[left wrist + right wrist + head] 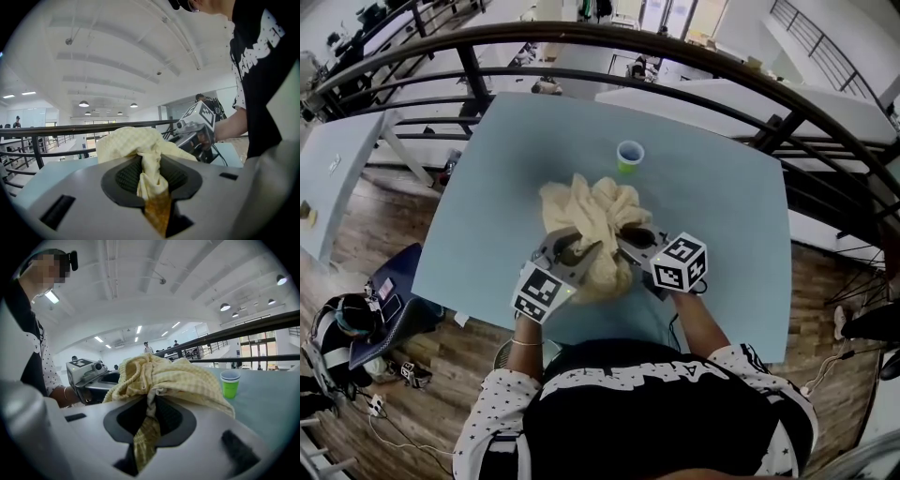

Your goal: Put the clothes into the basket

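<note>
A pale yellow checked cloth [592, 225] is bunched up over the light blue table [722, 244], held at its near edge by both grippers. My left gripper [574, 255] is shut on a fold of the cloth [151, 173], which runs down between its dark pads. My right gripper [628, 246] is shut on another fold of the cloth [149, 427], with the rest heaped in front of its jaws. The two grippers sit close side by side; each one's marker cube shows in the other's view. No basket is in view.
A green cup with a blue rim [629, 156] stands on the table beyond the cloth, also seen as the cup [229, 383] to the right. A dark railing [675, 56] runs behind the table. Wooden floor and cables lie at the left.
</note>
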Available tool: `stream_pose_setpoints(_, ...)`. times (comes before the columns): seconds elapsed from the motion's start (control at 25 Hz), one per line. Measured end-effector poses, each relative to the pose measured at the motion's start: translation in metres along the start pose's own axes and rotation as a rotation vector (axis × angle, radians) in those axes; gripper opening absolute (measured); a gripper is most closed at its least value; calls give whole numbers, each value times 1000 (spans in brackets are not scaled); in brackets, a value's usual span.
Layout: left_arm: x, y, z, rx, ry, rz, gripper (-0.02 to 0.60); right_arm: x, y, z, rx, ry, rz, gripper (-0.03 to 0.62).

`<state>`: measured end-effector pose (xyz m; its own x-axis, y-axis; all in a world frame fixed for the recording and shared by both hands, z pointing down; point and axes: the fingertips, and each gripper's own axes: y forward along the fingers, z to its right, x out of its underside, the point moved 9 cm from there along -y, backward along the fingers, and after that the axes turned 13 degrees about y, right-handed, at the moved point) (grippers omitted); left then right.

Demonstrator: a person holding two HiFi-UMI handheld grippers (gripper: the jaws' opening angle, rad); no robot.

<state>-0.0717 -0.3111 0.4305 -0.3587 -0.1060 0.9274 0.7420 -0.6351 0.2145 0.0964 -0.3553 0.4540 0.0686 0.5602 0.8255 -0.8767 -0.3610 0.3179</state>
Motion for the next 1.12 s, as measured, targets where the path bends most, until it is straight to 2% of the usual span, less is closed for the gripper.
stream_pose_setpoints(0.72, -24, -13, 11, -26, 46, 42, 121, -10, -20, -25, 34, -59, 50, 65)
stream_pose_setpoints(1.12, -28, -16, 13, 3, 38, 54, 121, -7, -26, -33, 59, -49, 66, 64)
